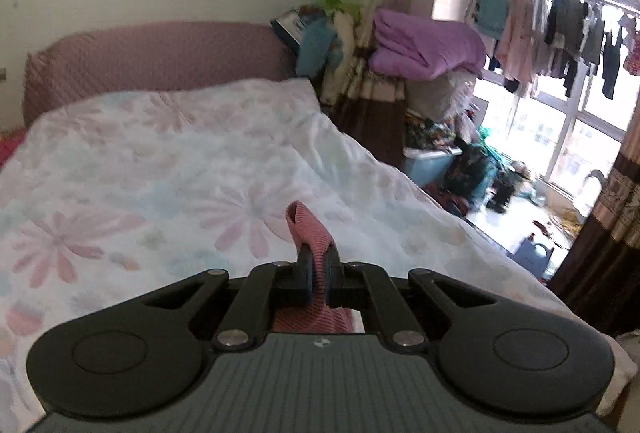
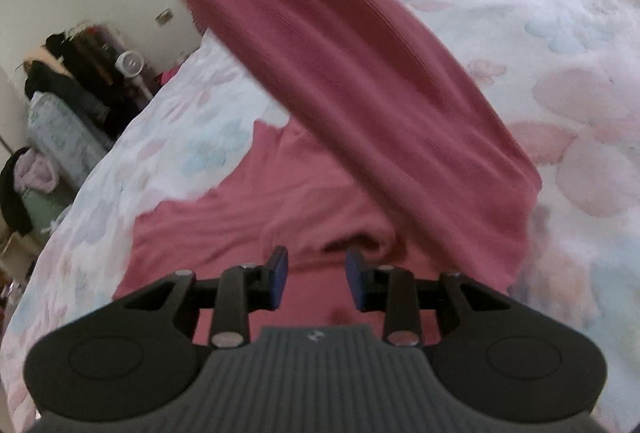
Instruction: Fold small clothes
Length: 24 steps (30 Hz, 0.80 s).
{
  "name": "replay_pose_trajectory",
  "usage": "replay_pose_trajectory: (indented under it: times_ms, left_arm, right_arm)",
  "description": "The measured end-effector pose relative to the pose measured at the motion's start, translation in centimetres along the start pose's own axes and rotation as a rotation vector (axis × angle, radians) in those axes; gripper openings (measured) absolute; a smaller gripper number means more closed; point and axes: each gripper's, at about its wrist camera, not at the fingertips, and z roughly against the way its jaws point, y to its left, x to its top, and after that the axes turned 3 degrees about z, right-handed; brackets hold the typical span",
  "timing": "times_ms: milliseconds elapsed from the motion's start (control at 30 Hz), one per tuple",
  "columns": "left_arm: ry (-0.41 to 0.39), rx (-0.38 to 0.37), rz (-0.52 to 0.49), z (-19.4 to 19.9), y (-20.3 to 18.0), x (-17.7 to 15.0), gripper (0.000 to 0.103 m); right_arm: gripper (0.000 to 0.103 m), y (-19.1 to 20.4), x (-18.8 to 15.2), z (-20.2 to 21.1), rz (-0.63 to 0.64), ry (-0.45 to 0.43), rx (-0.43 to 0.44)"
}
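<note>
Pink ribbed garment [image 2: 360,81] is the one thing both our grippers deal with, so we take the left side first. Our left gripper [image 1: 318,273] has its jaws pinched together on a narrow fold of that knit: a short tab of pink sticks up past the fingertips, and the rest drops out of sight below the jaws. Ahead of those fingers and well below them lies only the floral bedspread [image 1: 160,161], which suggests the pinched end is up in the air.

Moving right, our right gripper [image 2: 316,279] has its blue-padded jaws partly open with nothing between them. The pads stand just above a bunched part of the garment that rests on the bedspread, directly under and ahead of the fingertips. From there a long band of cloth climbs away from the fingers, its long axis slanting from lower right to upper left and out of the top of the right wrist view, presumably toward the left grip.

We judge the right gripper is the nearer one to the resting part. The coming move likely turns on that slanting band: the right fingers need an edge low on it to lay it flat.
</note>
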Motion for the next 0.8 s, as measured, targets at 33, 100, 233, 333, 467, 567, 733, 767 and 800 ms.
replay_pose_trajectory:
  times_ms: [33,100,233,333,467,567,733,767,800]
  left_arm:
    - [-0.009,0.017,0.0,0.4,0.5,0.1,0.005]
    - [-0.02,0.066,0.008,1.4,2.6,0.0,0.005]
    - [0.008,0.219,0.075,2.8,8.6,-2.5,0.005]
    - [0.086,0.34,0.188,2.0,15.1,-7.1,0.005]
    - [0.232,0.443,0.327,-0.5,22.0,-15.9,0.004]
    - [0.323,0.487,0.406,-2.3,25.2,-21.4,0.004]
    - [0.377,0.468,0.497,-3.2,28.3,-27.2,0.004]
    - [0.374,0.462,0.52,-3.4,28.6,-27.8,0.005]
    - [0.366,0.445,0.547,-3.3,29.1,-28.3,0.005]
  right_arm:
    - [0.029,-0.2,0.3,-0.4,0.002,-0.008,-0.037]
    - [0.029,-1.0,0.6,-0.8,-0.01,-0.016,-0.071]
    - [0.029,-3.0,0.4,-1.3,-0.033,0.019,-0.098]
    - [0.028,-3.4,0.0,-1.4,-0.028,0.037,-0.069]
    - [0.028,-2.9,-0.6,-1.2,0.037,0.056,-0.067]
    - [0.029,-2.8,-1.4,-1.1,0.064,0.079,-0.074]
    - [0.028,-3.6,-2.2,-1.4,0.065,0.121,-0.079]
    - [0.028,-3.5,-2.2,-1.5,0.067,0.131,-0.077]
    - [0.029,-3.4,-2.0,-1.4,0.073,0.142,-0.077]
